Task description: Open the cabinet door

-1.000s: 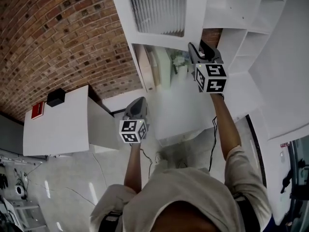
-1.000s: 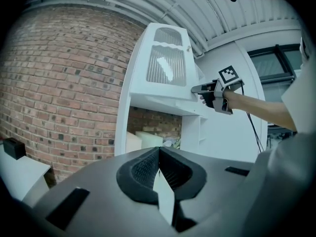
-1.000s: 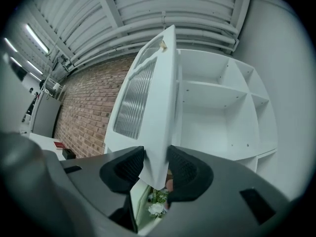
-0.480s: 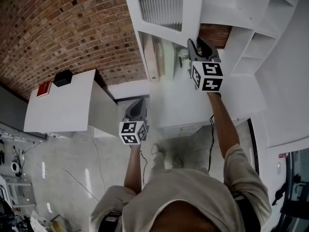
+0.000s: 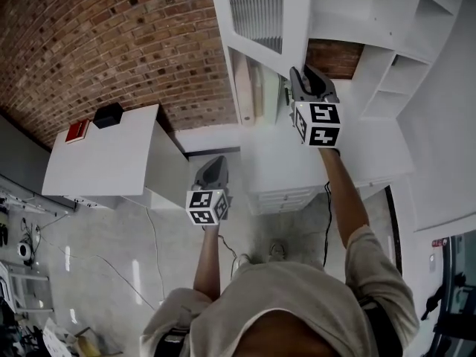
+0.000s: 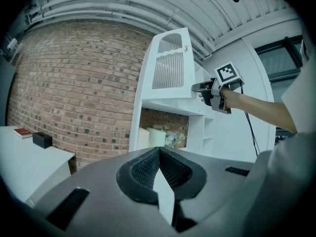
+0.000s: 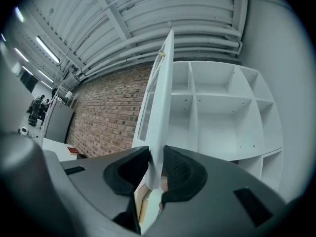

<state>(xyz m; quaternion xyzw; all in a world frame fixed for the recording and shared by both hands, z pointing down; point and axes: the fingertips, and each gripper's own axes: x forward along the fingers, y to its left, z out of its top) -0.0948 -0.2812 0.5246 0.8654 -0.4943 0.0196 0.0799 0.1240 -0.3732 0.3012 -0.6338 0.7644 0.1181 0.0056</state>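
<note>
**White door pinched at its edge by the right gripper**

White and fitted with a ribbed glass panel (image 5: 256,6), the cabinet door (image 5: 294,21) stands swung out from the cabinet (image 6: 195,107), at the top middle of the head view. The right gripper (image 7: 155,174) is raised to the door's lower corner. Its two jaws are closed on the door's free edge, one dark pad on each face. From that gripper's own view the door is seen edge on (a thin white strip rising straight up from between the pads).

Just beyond the door, open white shelves (image 7: 217,117) spread to the right, their compartments bare. Below the door, the cabinet's open space holds a few pale upright items (image 6: 155,137) with something green beside them; what they are cannot be told.

The left gripper (image 5: 214,166) hangs lower and to the left, well apart from the door. Its jaws are pressed together at the tips and hold nothing.

A red brick wall (image 5: 111,43) runs behind the cabinet. Against it, off to the left, stands a white table (image 5: 111,162) carrying a red book (image 5: 76,131) and a black box (image 5: 108,114) near each other. A pale floor (image 5: 111,266) lies underneath, with a thin cable trailing across it.
</note>
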